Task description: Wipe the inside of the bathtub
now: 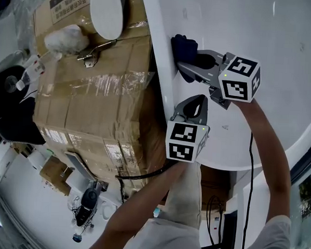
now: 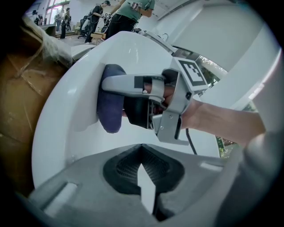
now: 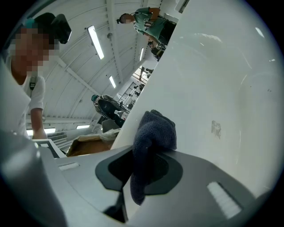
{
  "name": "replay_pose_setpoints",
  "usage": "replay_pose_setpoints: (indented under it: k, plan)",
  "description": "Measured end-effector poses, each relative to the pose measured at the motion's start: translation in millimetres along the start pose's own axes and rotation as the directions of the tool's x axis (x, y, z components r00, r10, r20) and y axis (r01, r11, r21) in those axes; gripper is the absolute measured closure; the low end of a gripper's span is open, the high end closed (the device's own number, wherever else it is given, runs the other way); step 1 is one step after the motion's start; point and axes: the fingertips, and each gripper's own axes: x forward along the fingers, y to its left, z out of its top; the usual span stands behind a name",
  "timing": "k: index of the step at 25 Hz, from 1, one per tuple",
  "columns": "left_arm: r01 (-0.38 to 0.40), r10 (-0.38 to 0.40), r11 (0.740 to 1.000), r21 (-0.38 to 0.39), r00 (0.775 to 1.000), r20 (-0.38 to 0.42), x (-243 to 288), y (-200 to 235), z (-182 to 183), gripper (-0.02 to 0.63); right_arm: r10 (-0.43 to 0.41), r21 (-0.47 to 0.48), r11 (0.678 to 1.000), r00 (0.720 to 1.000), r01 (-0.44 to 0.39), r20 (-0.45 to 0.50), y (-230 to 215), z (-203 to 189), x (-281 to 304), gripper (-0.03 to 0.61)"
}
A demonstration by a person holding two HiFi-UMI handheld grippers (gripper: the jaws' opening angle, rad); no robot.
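Note:
The white bathtub [image 1: 283, 76] fills the right of the head view. My right gripper [image 1: 182, 63] is shut on a dark blue cloth [image 1: 183, 46] and presses it against the tub's wall just inside the rim. In the right gripper view the cloth [image 3: 153, 133] bunches up between the jaws against the white tub surface [image 3: 222, 80]. My left gripper [image 1: 198, 99] sits just below the right one, over the rim, jaws closed with nothing in them. In the left gripper view its tips [image 2: 142, 150] meet, and beyond them the right gripper [image 2: 108, 84] holds the cloth [image 2: 110, 111].
Taped cardboard boxes [image 1: 89, 92] stand right beside the tub on the left. On them lie a fluffy white bundle [image 1: 66, 38], a metal fitting [image 1: 91, 55] and a white oval part [image 1: 107, 9]. A black cable [image 1: 249, 168] runs along the right arm. People [image 2: 128, 13] stand far off.

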Motion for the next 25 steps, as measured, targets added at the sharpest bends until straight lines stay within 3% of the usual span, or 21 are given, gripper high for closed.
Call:
replay_pose_setpoints:
  k: [5,8,12,17,21,25]
  plan:
    - [0.001,-0.001,1.0,0.006,1.0,-0.001,-3.1,-2.4,-4.4,0.618,0.172,0.03,0.984,0.984,-0.173,0.037,41.8,15.7,-10.2,0.529]
    - [0.004,-0.004,1.0,-0.001,1.0,0.0,-2.8,-2.2,-5.1,0.618,0.206,0.004,0.978,0.978,-0.207,0.028,51.2,14.2,-16.0,0.529]
    - [0.018,-0.018,1.0,-0.006,1.0,0.009,-2.3,-2.6,-2.7,0.618,0.153,0.015,0.988,0.988,-0.154,0.034,33.0,6.8,-21.5,0.529]
    - [0.031,-0.031,0.999,-0.018,0.999,0.019,5.8,0.0,-3.4,0.618,0.024,0.03,0.999,0.998,-0.026,0.062,-8.5,-4.5,-26.2,0.529]
    - [0.039,-0.038,0.998,-0.054,0.999,0.012,11.7,-1.7,-9.0,0.618,-0.071,0.041,0.997,0.996,0.069,0.044,-43.7,-23.6,-31.7,0.529]
    - [0.02,-0.02,0.999,-0.037,1.0,-0.001,17.2,-4.8,-16.3,0.618,-0.152,0.049,0.987,0.988,0.15,0.036,-79.6,-44.6,-37.0,0.529]
